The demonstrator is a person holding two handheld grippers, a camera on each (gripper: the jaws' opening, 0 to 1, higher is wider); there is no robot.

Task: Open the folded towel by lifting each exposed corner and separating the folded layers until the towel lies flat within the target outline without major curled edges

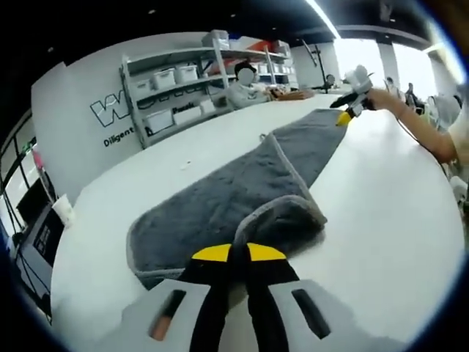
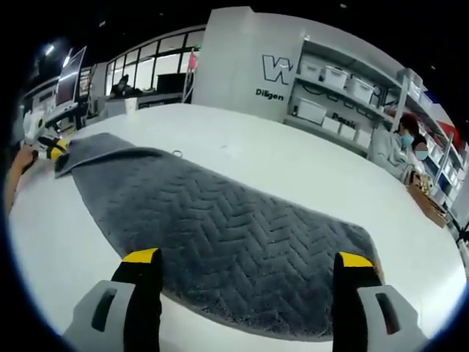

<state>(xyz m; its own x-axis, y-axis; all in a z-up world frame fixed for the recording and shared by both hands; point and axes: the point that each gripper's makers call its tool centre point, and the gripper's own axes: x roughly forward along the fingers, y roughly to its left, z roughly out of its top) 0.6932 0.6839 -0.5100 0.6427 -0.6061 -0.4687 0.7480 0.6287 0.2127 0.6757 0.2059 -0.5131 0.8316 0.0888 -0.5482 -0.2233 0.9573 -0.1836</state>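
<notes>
Towel (image 1: 220, 205) was seen in the left gripper view stretched long across the white bench (image 1: 381, 220), grey, herringbone pile. Its near corner was curled up and back over the layer beneath, bound edge showing. Left gripper (image 1: 238, 253) was set right at that curl: jaws were pressed nearly together, yellow tips side by side, apparently pinching the towel's near edge, though the nip itself was hidden behind the tips. That hold was judged as the way to peel the folded layer off. At the far end the right gripper (image 1: 350, 106) was held by a hand at the far corner, probably to work that end of the cloth. Shelving (image 1: 205, 81) with bins was seen behind, against a wall.

In the right gripper view the towel (image 2: 220, 235) was laid wide across the bench (image 2: 308, 169), mostly flat, one layer on top. Right gripper (image 2: 247, 258) was poised over the near edge, jaws spread wide, nothing between them; the yellow tips were set apart above the pile, so no grip was made yet. Left gripper (image 2: 50, 147) was seen at the far corner, against the towel's end, its jaw state not readable there. No target outline was made out on the bench. Unfolding was judged part done: one curled corner outstanding.
</notes>
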